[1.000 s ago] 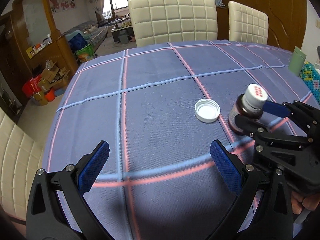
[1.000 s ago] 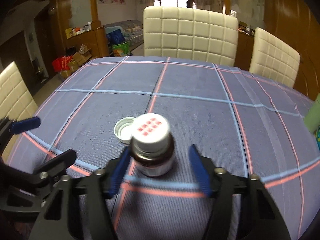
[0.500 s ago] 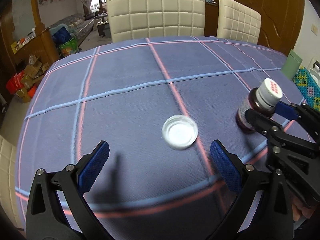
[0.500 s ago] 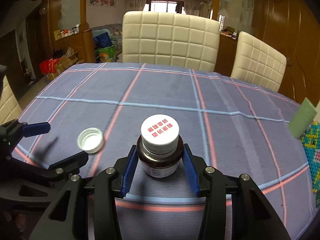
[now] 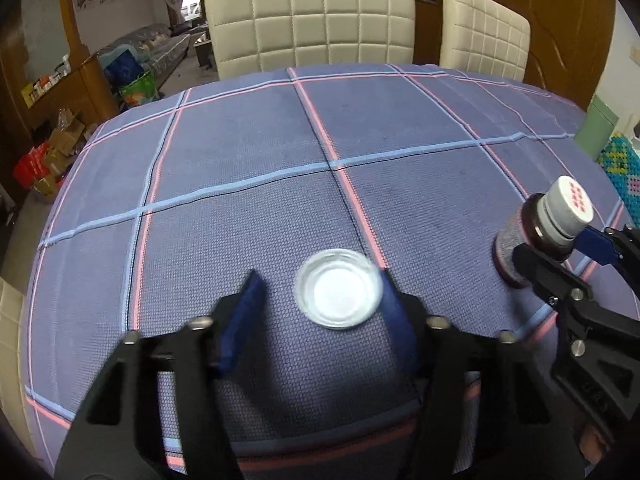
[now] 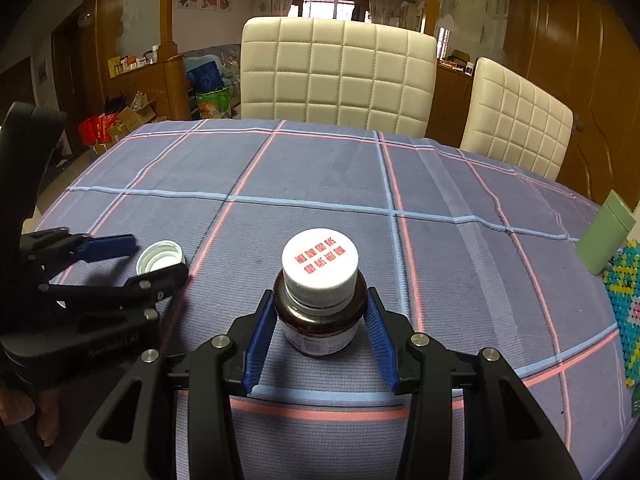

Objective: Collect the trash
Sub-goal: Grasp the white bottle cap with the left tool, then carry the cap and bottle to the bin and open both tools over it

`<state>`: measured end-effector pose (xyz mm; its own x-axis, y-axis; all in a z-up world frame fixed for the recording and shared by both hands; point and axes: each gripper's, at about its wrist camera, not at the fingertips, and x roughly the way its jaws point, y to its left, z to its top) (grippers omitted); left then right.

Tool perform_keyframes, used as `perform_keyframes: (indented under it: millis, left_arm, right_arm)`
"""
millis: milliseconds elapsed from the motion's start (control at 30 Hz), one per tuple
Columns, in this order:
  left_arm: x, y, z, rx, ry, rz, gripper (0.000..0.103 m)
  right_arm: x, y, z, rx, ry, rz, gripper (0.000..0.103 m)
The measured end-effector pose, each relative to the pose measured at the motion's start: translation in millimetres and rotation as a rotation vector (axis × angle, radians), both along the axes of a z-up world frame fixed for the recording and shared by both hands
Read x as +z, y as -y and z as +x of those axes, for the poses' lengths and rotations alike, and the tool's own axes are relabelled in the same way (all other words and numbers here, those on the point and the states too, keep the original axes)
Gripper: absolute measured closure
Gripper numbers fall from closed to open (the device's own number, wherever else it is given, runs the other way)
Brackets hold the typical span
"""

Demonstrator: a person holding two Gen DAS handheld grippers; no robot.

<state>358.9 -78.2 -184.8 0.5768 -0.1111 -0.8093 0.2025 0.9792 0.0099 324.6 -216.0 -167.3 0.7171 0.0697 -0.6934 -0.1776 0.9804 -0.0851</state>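
**Checked tablecloth with a cap, a bottle and two edge items**

The table [image 6: 320,168] is covered by a blue-grey cloth with pink and pale blue grid lines. A brown bottle [image 6: 320,316] with a white, red-printed cap stands upright on it. Left of the bottle, well apart, lies a white loose cap [image 5: 338,294], open side up. Far to the bottle's right, at the table edge, sit a pale green container [image 6: 606,238] and a beaded mat [image 6: 626,308].

Black gripper [image 6: 320,344] frames, blue (seemingly ribbed) pads [image 6: 256,340], silver screws
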Motion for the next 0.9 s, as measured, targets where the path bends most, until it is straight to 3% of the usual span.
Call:
perform_keyframes:
  millis: [33,533,900]
  left_arm:
    - [0.8,-0.4,-1.2,-0.002,-0.002,-0.003,0.062]
    - [40.1,-26.0,-57.6,-0.021,0.072,-0.024,0.062]
    - [63.9,-108.1,-130.4,0.101,0.111,-0.029,0.062]
  right_arm:
    - [0.2,-0.8,-0.8,0.001,-0.001,0.002,0.060]
    - [12.6,-20.7,-38.4,0.056,-0.009,-0.027,0.060]
    - [29.8,-114.0,-93.3,0.239,0.031,-0.054,0.060]
